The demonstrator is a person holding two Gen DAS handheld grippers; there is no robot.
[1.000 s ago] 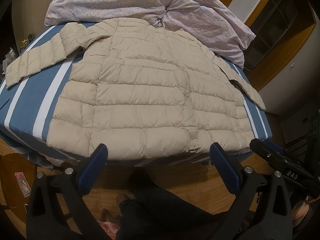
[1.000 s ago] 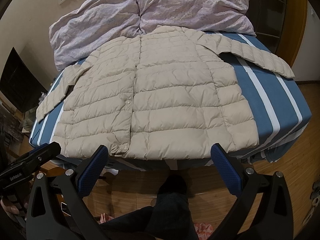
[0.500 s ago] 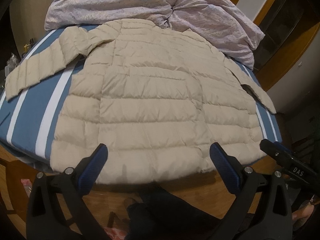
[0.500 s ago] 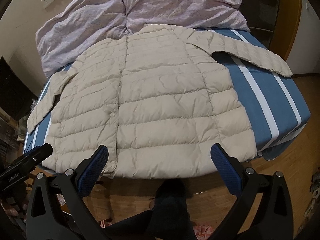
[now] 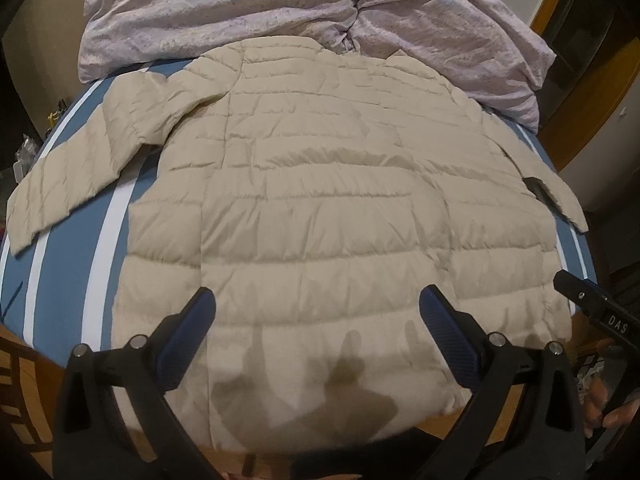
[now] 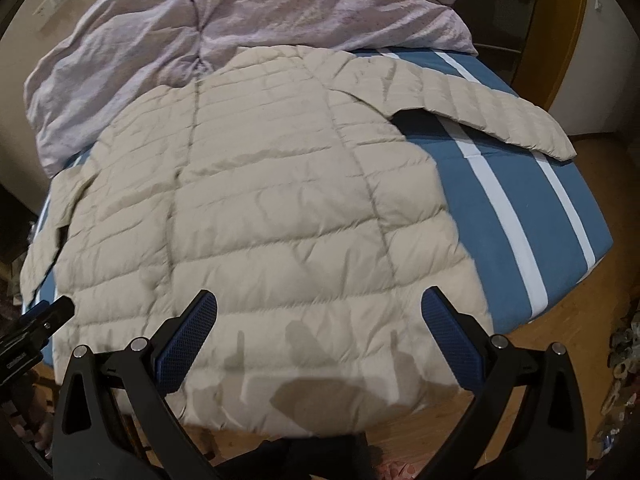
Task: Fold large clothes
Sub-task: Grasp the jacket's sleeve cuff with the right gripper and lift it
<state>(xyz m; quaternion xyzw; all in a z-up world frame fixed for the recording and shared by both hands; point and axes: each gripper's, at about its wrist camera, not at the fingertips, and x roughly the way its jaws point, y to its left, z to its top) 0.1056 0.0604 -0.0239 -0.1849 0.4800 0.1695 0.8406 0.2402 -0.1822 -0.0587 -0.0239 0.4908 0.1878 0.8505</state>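
Jacket (image 5: 332,216): one; sleeves two; grippers two, empty.

The letters "DAS" stood in white on a small black label on the right claw (image 5: 596,304), seen at the right edge of the left wrist view. A label on the left claw (image 6: 36,324) in the right wrist view was too small to read.
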